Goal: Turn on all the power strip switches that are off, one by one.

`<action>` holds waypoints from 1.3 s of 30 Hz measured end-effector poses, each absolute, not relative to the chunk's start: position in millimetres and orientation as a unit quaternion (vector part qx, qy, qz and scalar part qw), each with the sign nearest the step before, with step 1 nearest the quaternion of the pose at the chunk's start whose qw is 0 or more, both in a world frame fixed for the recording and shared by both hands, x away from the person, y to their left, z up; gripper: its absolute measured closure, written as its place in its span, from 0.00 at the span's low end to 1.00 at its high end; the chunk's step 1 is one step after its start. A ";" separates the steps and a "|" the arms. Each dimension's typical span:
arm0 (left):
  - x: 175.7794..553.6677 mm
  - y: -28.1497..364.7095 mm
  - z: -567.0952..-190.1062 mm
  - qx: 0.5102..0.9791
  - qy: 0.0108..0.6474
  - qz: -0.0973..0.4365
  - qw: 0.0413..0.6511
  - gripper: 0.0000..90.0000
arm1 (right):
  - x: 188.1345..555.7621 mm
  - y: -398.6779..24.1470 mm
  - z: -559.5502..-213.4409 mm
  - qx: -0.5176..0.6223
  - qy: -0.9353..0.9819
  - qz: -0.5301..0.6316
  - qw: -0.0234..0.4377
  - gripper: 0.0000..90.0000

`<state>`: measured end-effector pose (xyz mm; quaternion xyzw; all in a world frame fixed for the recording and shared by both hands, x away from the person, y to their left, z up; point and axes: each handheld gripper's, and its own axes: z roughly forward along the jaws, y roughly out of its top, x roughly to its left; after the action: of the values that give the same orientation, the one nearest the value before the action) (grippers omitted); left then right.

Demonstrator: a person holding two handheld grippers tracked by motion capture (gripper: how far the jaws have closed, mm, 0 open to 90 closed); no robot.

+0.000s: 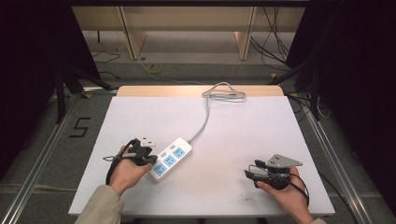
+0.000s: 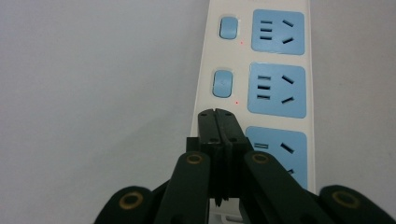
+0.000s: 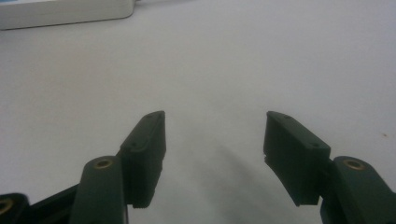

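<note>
A white power strip [image 1: 171,158] with blue sockets lies on the white table sheet, left of centre. Its grey cable [image 1: 204,119] runs to a coil [image 1: 224,92] at the far edge. My left gripper [image 1: 150,160] sits at the strip's near left side. In the left gripper view its jaws [image 2: 217,115] are pressed together with nothing between them. The tips cover the spot beside the nearest socket [image 2: 280,151], below two blue switches [image 2: 222,84]. My right gripper [image 1: 248,174] rests at the front right with its jaws spread and empty [image 3: 215,133]. The strip's end [image 3: 60,14] lies far ahead of it.
The white sheet [image 1: 243,135] covers a wooden table top. On the floor to the left there is a black "5" mark [image 1: 80,127]. Loose cables lie on the floor behind and to the right. Dark curtains stand on both sides.
</note>
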<state>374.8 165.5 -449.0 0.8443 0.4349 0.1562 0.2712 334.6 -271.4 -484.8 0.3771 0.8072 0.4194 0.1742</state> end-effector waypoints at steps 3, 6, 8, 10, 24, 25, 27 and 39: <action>375.2 165.6 -449.0 0.844 0.436 0.156 0.271 1.00 | 334.6 -271.4 -484.8 0.377 0.807 0.420 0.174 0.44; 375.4 165.5 -448.9 0.844 0.437 0.155 0.270 1.00 | 334.6 -271.4 -484.9 0.377 0.807 0.419 0.174 0.44; 375.6 164.9 -449.6 0.843 0.439 0.155 0.269 1.00 | 334.5 -271.3 -484.9 0.377 0.807 0.419 0.174 0.44; 375.7 164.6 -449.6 0.844 0.439 0.155 0.267 1.00 | 334.4 -271.2 -484.9 0.377 0.807 0.419 0.174 0.44; 378.3 166.1 -449.6 0.845 0.442 0.146 0.265 1.00 | 334.5 -270.9 -485.1 0.376 0.807 0.420 0.174 0.44; 378.4 166.1 -449.8 0.844 0.443 0.144 0.265 1.00 | 334.4 -270.9 -485.2 0.376 0.807 0.420 0.174 0.44; 378.6 165.8 -449.8 0.846 0.442 0.145 0.263 1.00 | 334.5 -270.8 -485.2 0.376 0.807 0.420 0.174 0.44; 379.7 163.4 -449.7 0.850 0.437 0.146 0.256 1.00 | 334.3 -270.6 -485.3 0.376 0.807 0.420 0.174 0.44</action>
<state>379.7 163.4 -449.7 0.8499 0.4372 0.1457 0.2557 334.3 -270.6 -485.3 0.3763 0.8074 0.4201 0.1736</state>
